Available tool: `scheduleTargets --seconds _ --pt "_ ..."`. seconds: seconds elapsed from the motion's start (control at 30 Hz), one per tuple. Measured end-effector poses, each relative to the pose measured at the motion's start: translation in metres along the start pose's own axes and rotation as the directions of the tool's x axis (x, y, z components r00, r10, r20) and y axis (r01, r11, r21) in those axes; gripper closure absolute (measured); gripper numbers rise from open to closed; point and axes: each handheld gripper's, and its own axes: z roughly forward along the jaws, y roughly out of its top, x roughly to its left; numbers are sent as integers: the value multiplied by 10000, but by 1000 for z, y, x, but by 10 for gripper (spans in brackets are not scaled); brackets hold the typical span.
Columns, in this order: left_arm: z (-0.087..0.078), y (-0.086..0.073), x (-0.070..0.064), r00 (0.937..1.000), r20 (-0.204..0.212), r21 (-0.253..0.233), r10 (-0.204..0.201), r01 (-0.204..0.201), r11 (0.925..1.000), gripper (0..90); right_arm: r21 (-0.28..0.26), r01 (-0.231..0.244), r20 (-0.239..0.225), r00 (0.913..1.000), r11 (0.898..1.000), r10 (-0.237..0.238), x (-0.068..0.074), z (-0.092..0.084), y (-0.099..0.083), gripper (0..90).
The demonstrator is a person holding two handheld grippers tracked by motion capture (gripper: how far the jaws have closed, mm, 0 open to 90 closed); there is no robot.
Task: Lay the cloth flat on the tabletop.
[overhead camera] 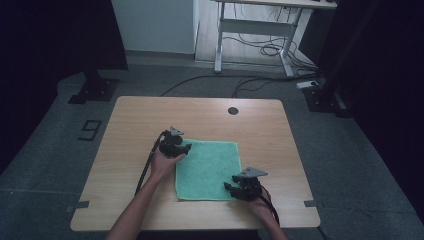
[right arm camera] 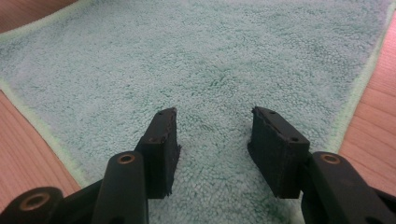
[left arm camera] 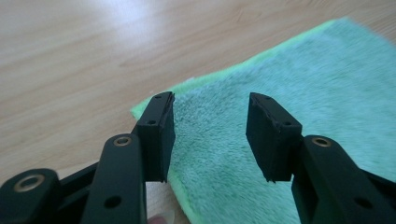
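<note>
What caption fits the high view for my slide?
Two open grippers, left gripper and right gripper, poised at opposite corners of a green towel.

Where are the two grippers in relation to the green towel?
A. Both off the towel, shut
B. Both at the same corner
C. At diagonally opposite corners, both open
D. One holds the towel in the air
C: the left gripper is at the far left corner of the green towel, the right gripper at the near right corner, both open, towel flat.
</note>
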Motion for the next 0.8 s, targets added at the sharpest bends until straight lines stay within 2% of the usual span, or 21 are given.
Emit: scheduleTargets --seconds 0.17,0.33,0.5,0.63,0.8 --pt "18 -7 13 9990 52 412 -435 433 9982 531 13 33 6 10000 10000 -33 0 0 0 509" --pt "19 -8 12 9998 -213 355 30 -22 9994 543 -113 93 218 9997 9999 -91 2 0 1 498" --pt "19 -9 11 9997 -256 247 -19 25 9997 529 -446 -120 362 9993 9989 136 -9 5 18 499" --pt "19 -9 12 9998 -209 230 -12 17 9997 540 -384 -93 650 9978 9992 118 -20 25 46 483" --pt "19 -10 13 9999 -156 215 -55 58 9998 545 -103 -101 733 9973 9999 108 -28 61 78 452"
